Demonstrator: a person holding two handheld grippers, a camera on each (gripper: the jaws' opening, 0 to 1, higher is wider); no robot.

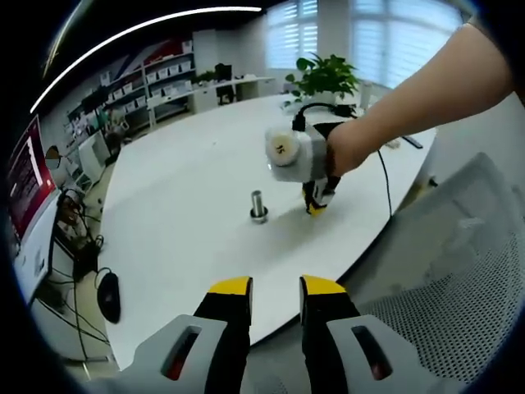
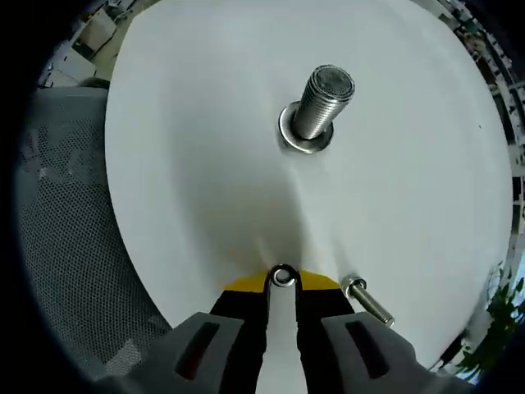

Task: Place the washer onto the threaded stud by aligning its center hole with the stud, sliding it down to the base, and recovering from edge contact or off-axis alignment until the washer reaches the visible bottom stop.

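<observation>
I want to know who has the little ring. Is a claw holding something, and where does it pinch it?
The right gripper pinches the small washer by its rim, between its jaw tips. The left gripper holds nothing.

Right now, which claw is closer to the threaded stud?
Right. The right claw, shut on a washer, is low on the table beside the threaded stud. The left claw hangs back off the table's edge.

table [image 2: 180,164] is plain white, stud [image 2: 321,103] shiny silver, washer [image 2: 283,277] silver too. both grippers [image 1: 275,287] black with yellow tips, grey bodies. chair [image 2: 66,246] beside the table edge is grey mesh.
</observation>
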